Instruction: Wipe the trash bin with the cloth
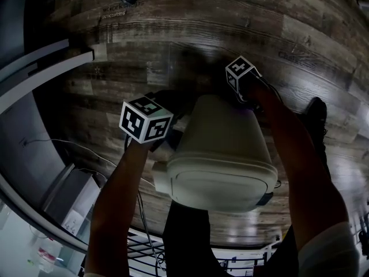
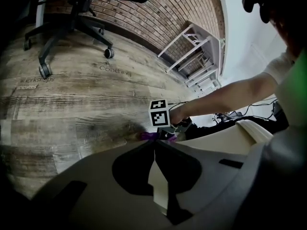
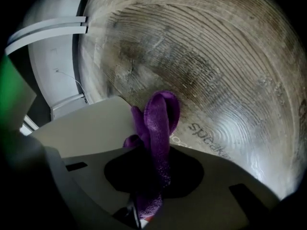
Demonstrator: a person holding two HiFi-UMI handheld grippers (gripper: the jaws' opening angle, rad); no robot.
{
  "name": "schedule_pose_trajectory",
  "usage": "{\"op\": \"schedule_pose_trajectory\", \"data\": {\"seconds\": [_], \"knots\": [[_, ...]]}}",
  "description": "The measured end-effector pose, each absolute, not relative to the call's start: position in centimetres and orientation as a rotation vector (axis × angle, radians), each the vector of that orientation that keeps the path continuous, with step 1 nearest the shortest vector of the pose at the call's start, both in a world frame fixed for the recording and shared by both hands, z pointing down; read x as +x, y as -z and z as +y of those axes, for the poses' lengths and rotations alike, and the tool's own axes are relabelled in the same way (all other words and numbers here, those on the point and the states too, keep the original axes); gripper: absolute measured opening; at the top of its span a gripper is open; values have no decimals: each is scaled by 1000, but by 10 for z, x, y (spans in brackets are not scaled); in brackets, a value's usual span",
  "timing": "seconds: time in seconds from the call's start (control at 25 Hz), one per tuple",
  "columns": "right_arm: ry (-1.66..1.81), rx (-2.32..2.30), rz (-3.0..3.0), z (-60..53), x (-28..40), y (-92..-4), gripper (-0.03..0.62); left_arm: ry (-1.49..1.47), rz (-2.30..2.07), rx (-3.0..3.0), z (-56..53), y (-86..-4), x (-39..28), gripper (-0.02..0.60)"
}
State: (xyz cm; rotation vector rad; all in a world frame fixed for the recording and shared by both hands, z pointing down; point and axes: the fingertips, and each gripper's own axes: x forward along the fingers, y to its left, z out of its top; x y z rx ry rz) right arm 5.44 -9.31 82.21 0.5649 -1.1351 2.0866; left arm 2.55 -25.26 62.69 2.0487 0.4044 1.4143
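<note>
The trash bin (image 1: 222, 154) is seen closest in the head view, a pale plastic body tipped on its side above the wooden floor (image 1: 190, 33) and held between the two grippers. Printed words are spread across the floor planks beyond both sets of fingers.

In the left gripper view, an office chair (image 2: 72, 13) on castors is seen far beyond the fingertips and to their left. A white rack (image 2: 196, 47) is set against the brick wall, far beyond them to the right.

The left gripper (image 2: 154, 147) is placed at the bin's left side. Its fingers (image 2: 129, 171) are brought together on a thin pale edge of the bin, which is pinched between the dark pads. The rest of the bin's body is spread out to the right of these fingers.

The right gripper (image 3: 153, 152) is seen at the far end of the bin, just beyond the left fingertips, with its marker cube turned upward. Its fingers (image 3: 187, 171) are clamped on the cloth (image 3: 158, 123), a purple strip that is gripped between the pads and folded into a loop past the fingertips. The bin's pale wall (image 3: 81, 128) lies just to the left of these fingers. Whether the cloth is pressed against it cannot be told.
</note>
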Motion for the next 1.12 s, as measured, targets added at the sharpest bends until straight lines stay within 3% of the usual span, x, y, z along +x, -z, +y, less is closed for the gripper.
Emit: {"op": "schedule_pose_trajectory", "data": {"seconds": [0.72,1.12], "knots": [[-1848,400,-1075,42,96,-801,80,-1471,466,2113,-234,-602,54,6],[-1615,536,-1201,24,147,-735,80,-1331,234,2266,-267,-523,63,6]]}}
